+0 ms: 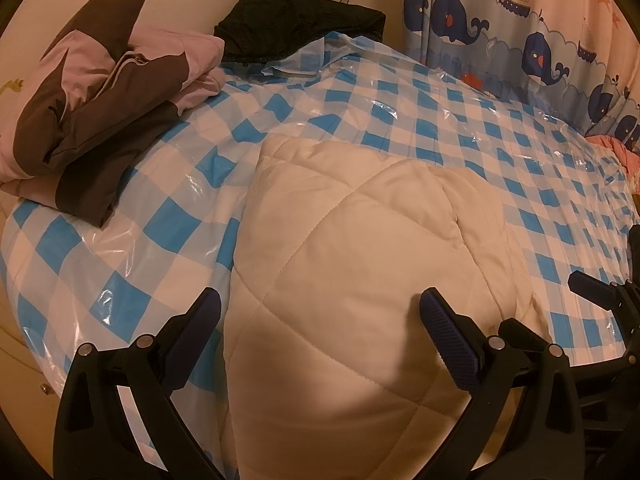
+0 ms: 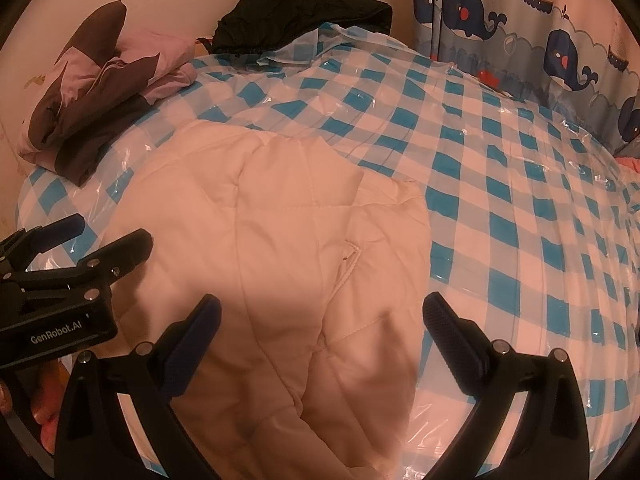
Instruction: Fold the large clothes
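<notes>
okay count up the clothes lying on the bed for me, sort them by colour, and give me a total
Cream: 1, the quilted garment nearest both open grippers, left gripper and right gripper.
Brown and pink: 1 bundle, far left; pieces inside cannot be told apart.
Black: 1 garment, by the far wall.
Total: 3 on the checked cover.

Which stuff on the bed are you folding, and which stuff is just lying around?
For the job:
cream quilted garment
left tool, open
right tool, open

Just lying about:
pink and brown clothes pile
black garment
blue checked plastic sheet
whale curtain
</notes>
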Available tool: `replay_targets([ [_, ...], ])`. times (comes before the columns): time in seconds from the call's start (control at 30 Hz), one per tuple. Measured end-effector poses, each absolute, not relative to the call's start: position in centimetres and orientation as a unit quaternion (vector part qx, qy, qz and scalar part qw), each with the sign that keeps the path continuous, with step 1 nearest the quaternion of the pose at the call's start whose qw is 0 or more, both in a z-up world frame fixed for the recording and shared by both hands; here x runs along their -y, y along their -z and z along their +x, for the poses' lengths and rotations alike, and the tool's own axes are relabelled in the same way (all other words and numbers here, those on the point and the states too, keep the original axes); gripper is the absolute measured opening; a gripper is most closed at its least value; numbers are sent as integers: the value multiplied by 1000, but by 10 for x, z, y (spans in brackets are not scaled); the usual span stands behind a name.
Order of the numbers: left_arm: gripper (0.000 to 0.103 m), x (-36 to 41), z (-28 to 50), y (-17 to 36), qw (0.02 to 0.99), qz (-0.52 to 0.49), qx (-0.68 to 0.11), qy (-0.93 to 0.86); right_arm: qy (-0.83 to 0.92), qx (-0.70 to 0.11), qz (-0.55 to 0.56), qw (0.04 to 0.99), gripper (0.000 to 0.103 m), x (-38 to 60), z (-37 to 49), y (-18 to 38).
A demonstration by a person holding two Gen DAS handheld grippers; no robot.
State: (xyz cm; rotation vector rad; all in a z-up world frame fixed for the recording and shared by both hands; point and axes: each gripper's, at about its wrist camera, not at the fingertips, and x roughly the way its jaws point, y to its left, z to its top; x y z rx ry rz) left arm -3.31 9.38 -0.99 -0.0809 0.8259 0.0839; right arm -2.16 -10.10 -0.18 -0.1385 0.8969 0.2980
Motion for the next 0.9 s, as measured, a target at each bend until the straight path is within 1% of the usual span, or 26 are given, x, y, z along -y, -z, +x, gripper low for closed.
replay_targets([
  [0.9, 96, -98, -32, 7, 917, -27, -395, -46, -144, -432, -65, 888, 97, 101, -21, 1],
])
